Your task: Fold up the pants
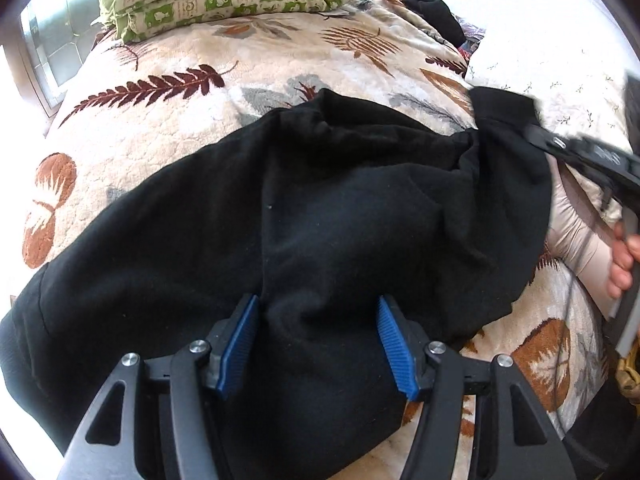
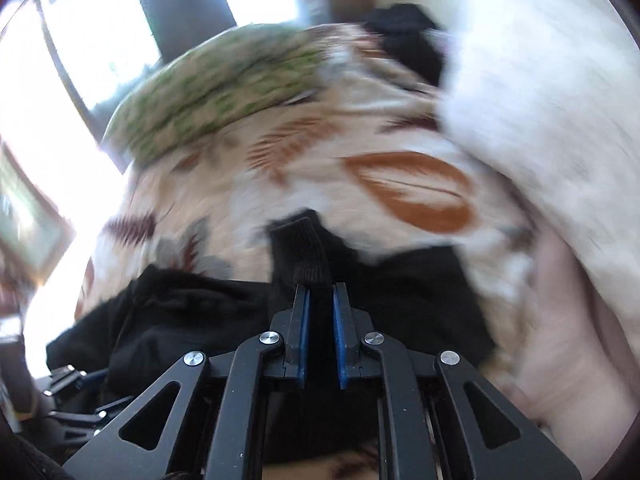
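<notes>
Black pants (image 1: 320,208) spread on leaf-print bed cover (image 1: 248,64). Ribbed cuff (image 2: 306,256) pinched in right gripper (image 2: 321,292). Left gripper (image 1: 318,312) fingers held wide, pressed down astride fabric.

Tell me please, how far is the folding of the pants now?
Early stage. Done: the pants lie spread across the bed. In hand: the right tongs are shut on a ribbed edge and lifting it; the left tongs stand open over the middle. Left: no finished fold shows yet.
</notes>
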